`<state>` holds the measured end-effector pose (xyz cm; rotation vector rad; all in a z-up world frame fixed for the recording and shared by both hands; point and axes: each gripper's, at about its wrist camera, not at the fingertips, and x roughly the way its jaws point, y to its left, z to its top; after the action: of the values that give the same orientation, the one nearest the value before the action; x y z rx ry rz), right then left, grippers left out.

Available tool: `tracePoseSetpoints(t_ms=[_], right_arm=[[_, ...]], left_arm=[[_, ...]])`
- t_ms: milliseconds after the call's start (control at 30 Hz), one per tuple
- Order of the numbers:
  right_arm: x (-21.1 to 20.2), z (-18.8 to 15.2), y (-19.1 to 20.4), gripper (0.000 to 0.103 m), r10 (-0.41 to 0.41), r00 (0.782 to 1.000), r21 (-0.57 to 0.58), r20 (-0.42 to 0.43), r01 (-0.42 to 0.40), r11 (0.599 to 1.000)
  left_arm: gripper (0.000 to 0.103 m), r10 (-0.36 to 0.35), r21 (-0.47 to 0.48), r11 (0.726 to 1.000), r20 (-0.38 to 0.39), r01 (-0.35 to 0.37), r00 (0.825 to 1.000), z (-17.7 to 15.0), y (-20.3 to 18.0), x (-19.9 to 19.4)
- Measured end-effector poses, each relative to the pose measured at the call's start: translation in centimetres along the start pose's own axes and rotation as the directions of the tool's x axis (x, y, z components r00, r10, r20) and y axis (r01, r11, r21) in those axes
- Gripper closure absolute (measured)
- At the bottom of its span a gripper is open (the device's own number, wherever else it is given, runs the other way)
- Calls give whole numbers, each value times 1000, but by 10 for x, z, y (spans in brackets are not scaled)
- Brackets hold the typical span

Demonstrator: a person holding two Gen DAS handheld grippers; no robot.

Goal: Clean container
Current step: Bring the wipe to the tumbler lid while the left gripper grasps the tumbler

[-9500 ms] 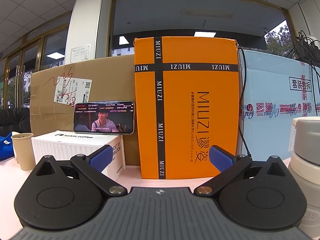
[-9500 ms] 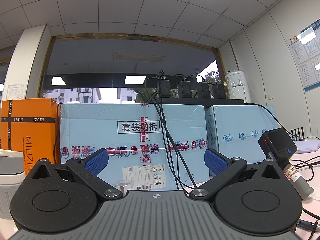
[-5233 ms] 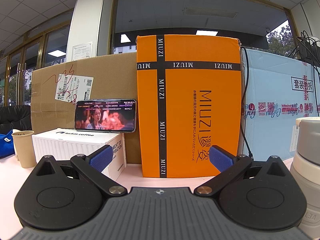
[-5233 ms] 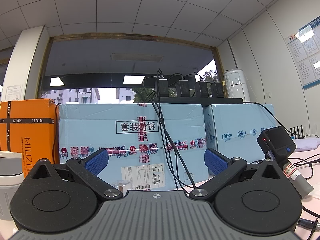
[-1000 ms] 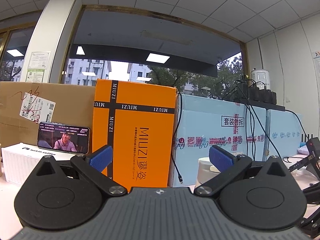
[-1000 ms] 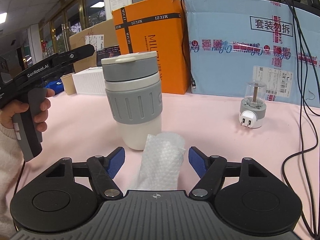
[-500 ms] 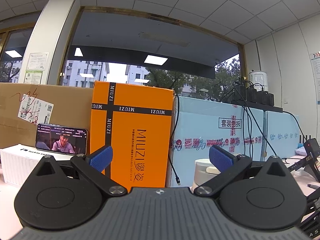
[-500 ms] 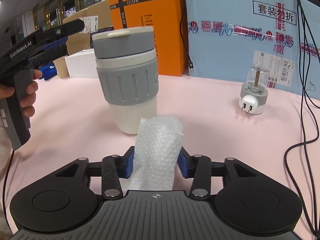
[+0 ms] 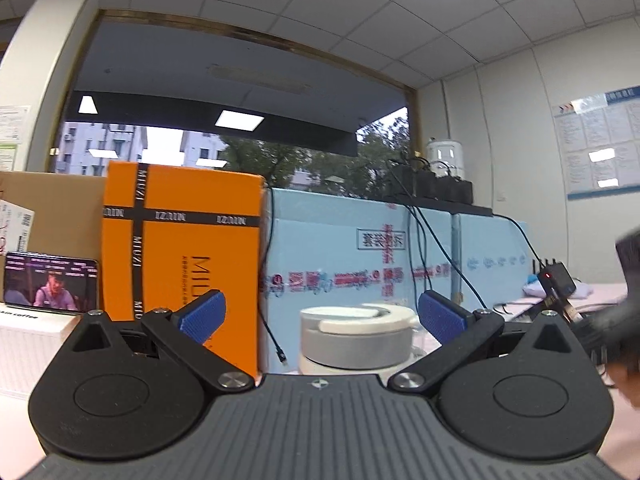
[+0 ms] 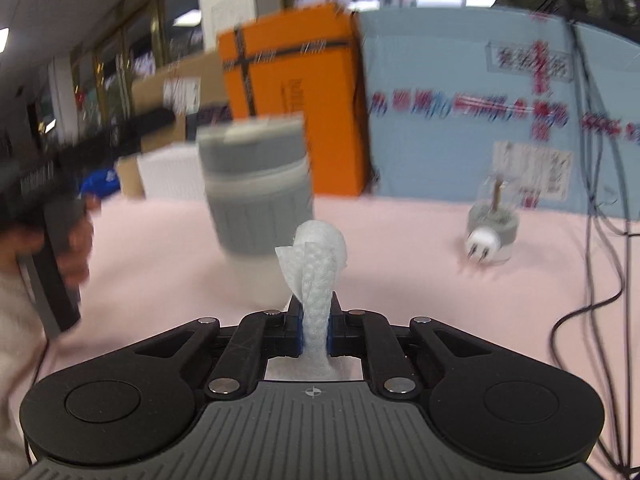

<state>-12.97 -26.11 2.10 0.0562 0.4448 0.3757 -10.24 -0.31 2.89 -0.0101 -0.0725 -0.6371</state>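
Orange cardboard box [image 9: 180,248] printed "MIUZI" stands left of centre on the pink desk [image 10: 400,248], beside a pale-blue carton [image 9: 360,264]. Grey-and-white lidded container [image 10: 256,192], centre frame; right gripper [image 10: 315,330] jaws clamp a white textured wipe [image 10: 316,276]; left gripper [image 9: 320,312] jaws spread wide.

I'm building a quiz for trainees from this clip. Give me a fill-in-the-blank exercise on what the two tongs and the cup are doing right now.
1. The right tongs are shut on a crumpled white ____.
2. The left tongs are ____ and hold nothing.
3. The white cup with grey ribbed sleeve and grey lid stands upright on the ____ table.
4. Behind the cup stands a tall ____ cardboard box.

Missing words: paper towel; open; pink; orange
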Motion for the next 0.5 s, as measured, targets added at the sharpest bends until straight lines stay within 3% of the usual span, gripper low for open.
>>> tracePoseSetpoints(t_ms=[267, 500], right_arm=[[-36, 48, -11, 94, 9, 966, 87, 259, -32, 996], [-12, 77, 3, 94, 112, 958, 80, 264, -138, 987]], left_arm=[[0, -66, 100, 992, -89, 75, 994, -13, -23, 12], [0, -60, 185, 979, -165, 91, 984, -29, -40, 28]])
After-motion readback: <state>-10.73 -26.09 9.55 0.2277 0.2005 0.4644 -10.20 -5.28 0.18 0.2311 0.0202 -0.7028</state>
